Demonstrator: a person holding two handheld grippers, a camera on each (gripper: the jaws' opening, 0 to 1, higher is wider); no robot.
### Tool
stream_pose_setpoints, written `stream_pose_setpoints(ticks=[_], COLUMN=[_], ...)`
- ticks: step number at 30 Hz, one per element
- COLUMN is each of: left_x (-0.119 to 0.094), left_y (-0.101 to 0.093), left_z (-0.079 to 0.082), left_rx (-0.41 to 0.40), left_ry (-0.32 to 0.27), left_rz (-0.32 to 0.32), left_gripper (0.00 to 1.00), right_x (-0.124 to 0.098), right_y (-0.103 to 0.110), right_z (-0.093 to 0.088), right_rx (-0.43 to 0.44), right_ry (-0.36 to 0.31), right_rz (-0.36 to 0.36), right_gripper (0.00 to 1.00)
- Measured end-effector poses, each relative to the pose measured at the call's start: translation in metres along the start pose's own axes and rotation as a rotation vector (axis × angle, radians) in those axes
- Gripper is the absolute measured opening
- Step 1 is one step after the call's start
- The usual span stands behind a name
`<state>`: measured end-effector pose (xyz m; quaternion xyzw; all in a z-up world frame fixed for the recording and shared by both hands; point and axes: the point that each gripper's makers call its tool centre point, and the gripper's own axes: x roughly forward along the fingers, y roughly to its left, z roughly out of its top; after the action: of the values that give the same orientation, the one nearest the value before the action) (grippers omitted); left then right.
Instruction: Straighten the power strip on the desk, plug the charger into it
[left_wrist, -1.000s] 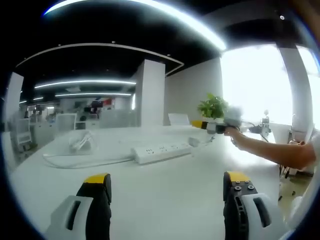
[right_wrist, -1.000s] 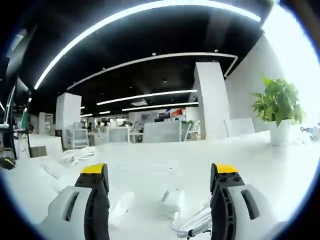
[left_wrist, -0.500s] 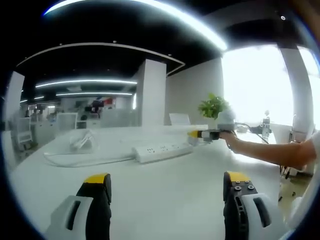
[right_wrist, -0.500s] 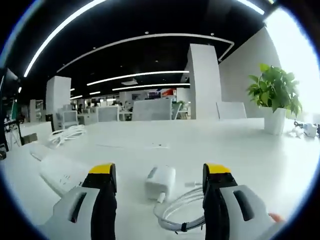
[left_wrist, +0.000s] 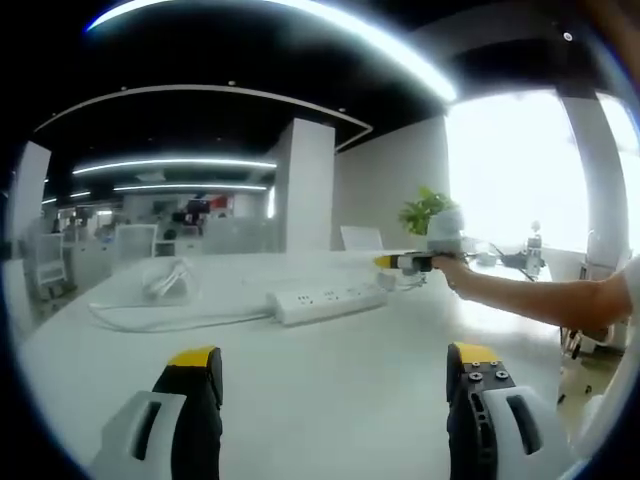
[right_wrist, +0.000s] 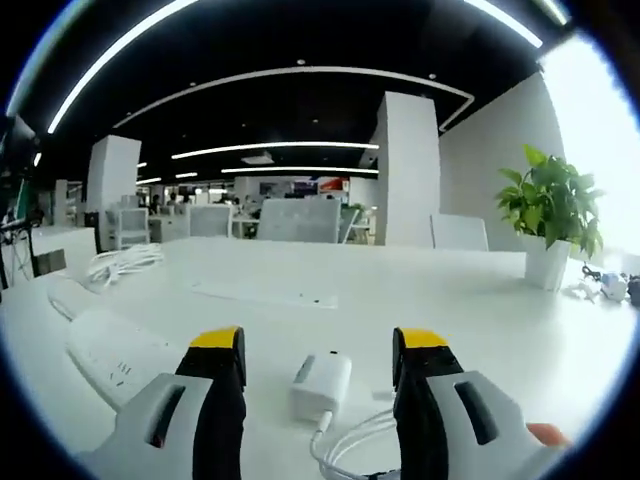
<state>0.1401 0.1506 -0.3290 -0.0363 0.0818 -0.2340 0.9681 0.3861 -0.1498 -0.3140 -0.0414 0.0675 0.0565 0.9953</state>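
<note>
On the white counter (right_wrist: 480, 300), the right gripper (right_wrist: 320, 350) is hovering low with its jaws spread wide on either side of the white charger (right_wrist: 322, 384), not touching it, while the charger's coiled cable (right_wrist: 355, 445) is lying just beside it. Seen from the left gripper view, the person's arm (left_wrist: 530, 300) is stretching out over the counter, past the end of the power strip (left_wrist: 328, 302). Nearer the person, the left gripper (left_wrist: 335, 375) is waiting above bare counter, jaws released and holding nothing.
</note>
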Motion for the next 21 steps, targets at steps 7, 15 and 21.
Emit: stream_pose_setpoints(ticks=[7, 15, 21], left_x=[-0.002, -0.003, -0.001], left_y=[0.003, 0.006, 0.007], left_z=[0.0, -0.002, -0.002], left_rx=[-0.002, -0.007, -0.009], left_ry=[-0.002, 0.003, 0.006], left_rz=[0.007, 0.014, 0.014], left_gripper=[0.96, 0.96, 0.96], right_x=[0.017, 0.018, 0.018], right_y=[0.006, 0.003, 0.0], right_z=[-0.015, -0.042, -0.045], right_rx=[0.023, 0.058, 0.044], right_ry=[0.056, 0.124, 0.119], right_rz=[-0.003, -0.022, -0.04], right_gripper=[0.59, 0.59, 0.6])
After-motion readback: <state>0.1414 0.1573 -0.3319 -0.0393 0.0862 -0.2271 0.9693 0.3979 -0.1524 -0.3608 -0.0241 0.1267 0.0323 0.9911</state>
